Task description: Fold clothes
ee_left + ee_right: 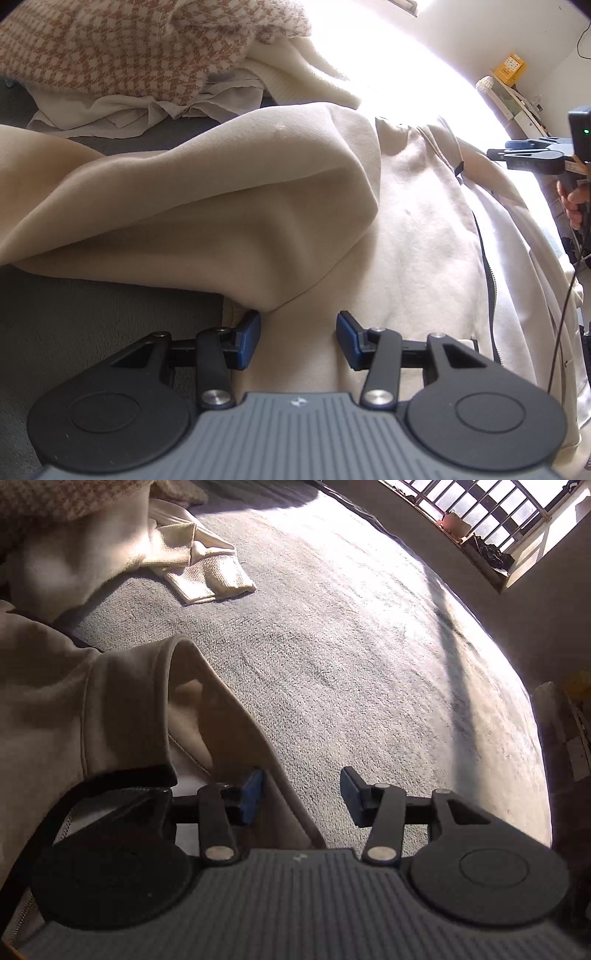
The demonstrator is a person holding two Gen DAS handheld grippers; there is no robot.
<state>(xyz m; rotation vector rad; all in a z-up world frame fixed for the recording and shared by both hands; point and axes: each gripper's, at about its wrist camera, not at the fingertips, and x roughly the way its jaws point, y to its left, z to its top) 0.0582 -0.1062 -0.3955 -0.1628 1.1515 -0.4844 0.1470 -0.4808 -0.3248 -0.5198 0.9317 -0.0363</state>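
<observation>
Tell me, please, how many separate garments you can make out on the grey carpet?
4: beige zip-up hoodie under the left gripper; behind it a brown houndstooth knit, cream sweater and thin off-white cloth. Others may be buried.

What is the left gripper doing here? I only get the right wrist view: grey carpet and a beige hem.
Observer: The left gripper hovers over the beige zip-up garment, jaws open, gripping nothing.
Operator: Is the garment lying flat?
Observer: No, a big fold bulges up on its left part.
Operator: What else is waiting?
Observer: A brown houndstooth piece lies heaped behind it.
</observation>
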